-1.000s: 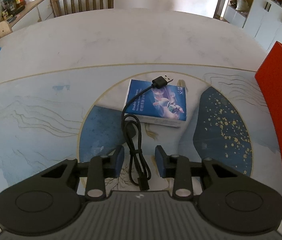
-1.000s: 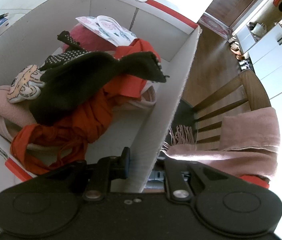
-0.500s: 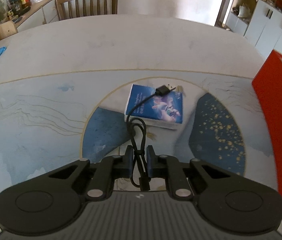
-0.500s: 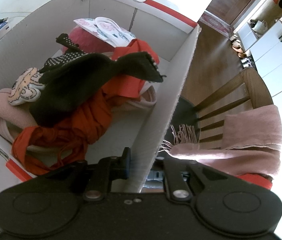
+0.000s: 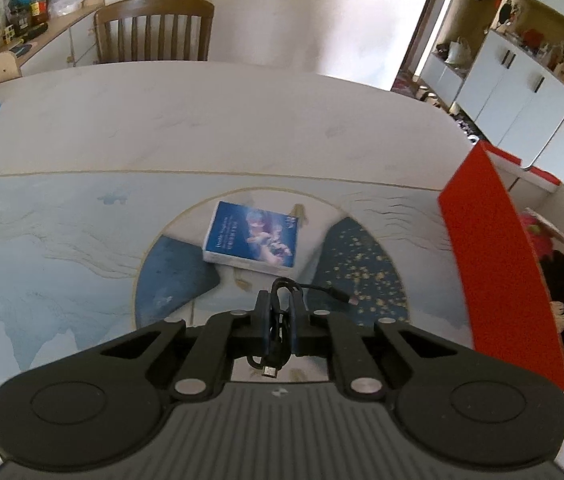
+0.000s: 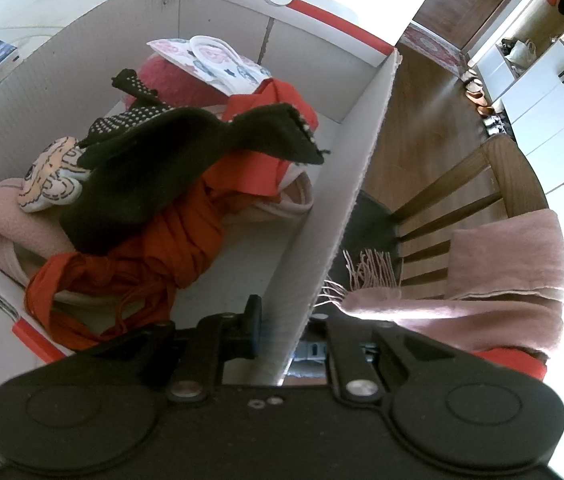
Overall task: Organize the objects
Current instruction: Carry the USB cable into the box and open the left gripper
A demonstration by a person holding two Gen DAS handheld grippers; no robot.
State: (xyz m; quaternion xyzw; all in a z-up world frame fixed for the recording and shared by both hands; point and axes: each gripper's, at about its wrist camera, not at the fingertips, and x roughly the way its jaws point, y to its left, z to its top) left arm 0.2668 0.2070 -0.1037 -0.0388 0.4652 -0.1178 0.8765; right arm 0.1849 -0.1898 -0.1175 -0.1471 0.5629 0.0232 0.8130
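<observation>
Above the table, a coiled black cable is pinched between the jaws of the left gripper, which have just been closing on it. The bundle is held in its middle; a loop stands above the jaws, one plug hangs below them, and the other end with its small plug sticks out to the right. The cable is lifted free of the blue box, which lies on the table beyond.

At the right side, the red carton is steadied by the right gripper, its jaws pressed on the carton's white wall. Clothes are piled inside: a black garment, red cloth and pink fabric.

The step in hand appears to be carrying the cable to the carton. It is best done with the grip kept firm, because the coil is loose and can slip. The free end should be raised above the carton edge so that it is not caught there. The carton should be kept steady until the cable is released over the clothes.
</observation>
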